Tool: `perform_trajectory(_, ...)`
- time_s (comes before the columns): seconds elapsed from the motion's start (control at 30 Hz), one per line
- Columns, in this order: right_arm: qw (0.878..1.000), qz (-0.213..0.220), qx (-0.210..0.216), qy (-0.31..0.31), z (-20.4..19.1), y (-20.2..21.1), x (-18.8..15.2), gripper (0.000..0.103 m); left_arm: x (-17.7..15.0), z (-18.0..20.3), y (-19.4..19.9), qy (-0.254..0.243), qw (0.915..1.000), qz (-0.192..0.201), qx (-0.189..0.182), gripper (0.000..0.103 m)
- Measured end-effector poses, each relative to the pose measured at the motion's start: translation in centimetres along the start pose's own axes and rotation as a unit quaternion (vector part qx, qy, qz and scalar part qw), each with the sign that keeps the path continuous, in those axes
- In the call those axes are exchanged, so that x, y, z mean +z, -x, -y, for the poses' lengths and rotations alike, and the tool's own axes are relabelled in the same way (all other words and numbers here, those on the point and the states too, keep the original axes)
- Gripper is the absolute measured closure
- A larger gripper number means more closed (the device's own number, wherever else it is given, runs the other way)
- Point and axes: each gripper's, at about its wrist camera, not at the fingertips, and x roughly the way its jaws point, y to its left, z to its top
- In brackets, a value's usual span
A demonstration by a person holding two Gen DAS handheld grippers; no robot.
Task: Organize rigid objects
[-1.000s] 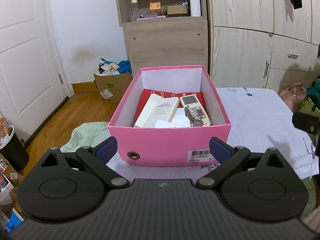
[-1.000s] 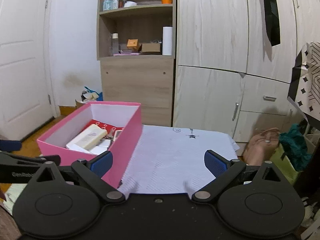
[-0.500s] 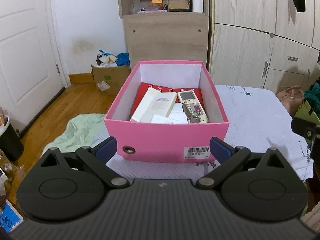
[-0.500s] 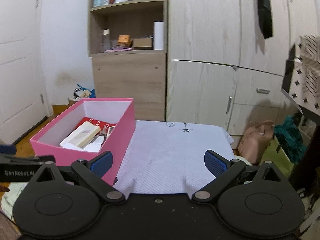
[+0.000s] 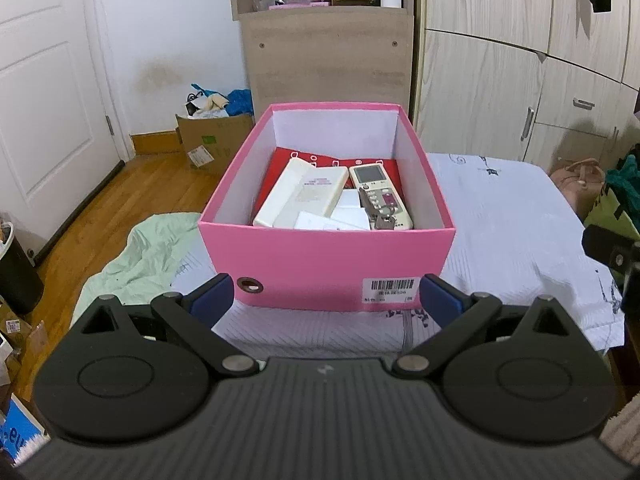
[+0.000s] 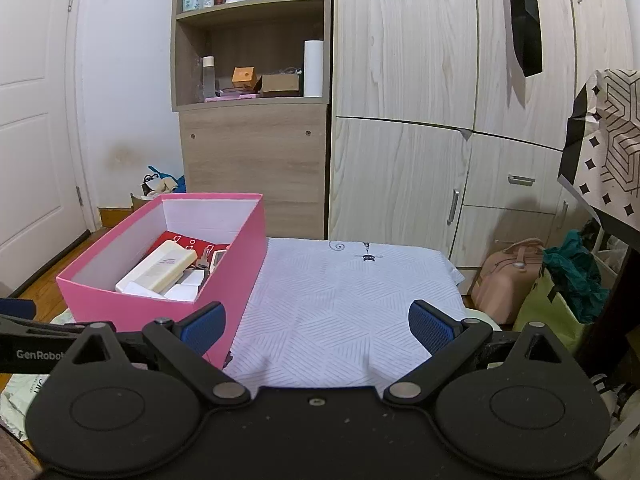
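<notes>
Pink box packed with rigid items, both tongs held back from it empty.

The pink box point(image 5: 326, 268) is taken as the landmark: it is set on the white quilted bed cover point(image 6: 340, 304), toward its left side, so that the open top can be reached from the near end. Just in front of the box's labelled near wall, the left tongs point(image 5: 325, 294) are held spread wide with nothing between the blue pads, apparently lined up with the box. Inside the box, a cream case point(image 5: 302, 194) is laid at the left on a red card, and a remote control point(image 5: 380, 192) is laid at the right with a key across it, flat so they pack low. To the right of the box, over bare cover, the right tongs point(image 6: 318, 324) are likewise held open and empty.
</notes>
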Motion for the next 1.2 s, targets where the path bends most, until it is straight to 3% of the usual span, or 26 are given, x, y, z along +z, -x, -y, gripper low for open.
perform_trajectory(0.47, 1.000, -0.002, -0.005, 0.005, -0.19, -0.13, -0.21, 0.003, 0.16, 0.18, 0.15, -0.004, 0.9999, 0.002, -0.011, 0.002)
perform_trajectory(0.97, 1.000, -0.004, -0.012, 0.011, -0.15, -0.38, -0.41, 0.003, 0.01, -0.22, -0.24, -0.006, 0.9998, -0.010, 0.015, 0.002)
perform_trajectory(1.2, 1.000, -0.004, -0.016, 0.012, 0.03, -0.51, -0.47, 0.003, -0.05, -0.11, -0.14, -0.010, 0.9998, -0.015, 0.005, 0.002)
